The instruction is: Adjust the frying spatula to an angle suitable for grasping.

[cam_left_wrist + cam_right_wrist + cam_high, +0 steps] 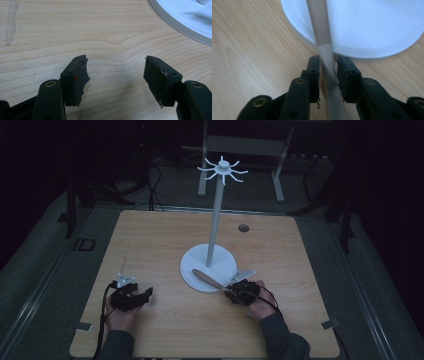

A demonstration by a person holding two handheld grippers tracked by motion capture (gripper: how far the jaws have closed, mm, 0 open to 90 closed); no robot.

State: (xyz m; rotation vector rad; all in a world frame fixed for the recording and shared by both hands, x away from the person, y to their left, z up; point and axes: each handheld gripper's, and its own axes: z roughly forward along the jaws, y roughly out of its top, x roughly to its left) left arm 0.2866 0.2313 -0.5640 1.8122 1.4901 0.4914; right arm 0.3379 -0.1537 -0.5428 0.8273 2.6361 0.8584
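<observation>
Right gripper point(327, 75): jaws set narrowly apart, utensil point(209, 279) running lengthwise between them; whether the pads press it, cannot tell. Its wooden handle lies ahead of the jaws, across the stand base point(192, 272). Likely light, stiff, smooth; best gripped mid-shaft. Left gripper point(116, 75): jaws wide open, bare desk point(75, 30) between.

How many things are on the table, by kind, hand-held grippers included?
Stand: 1
Utensil: 1
Grippers: 2, left gripper, right gripper
Total: 4
</observation>
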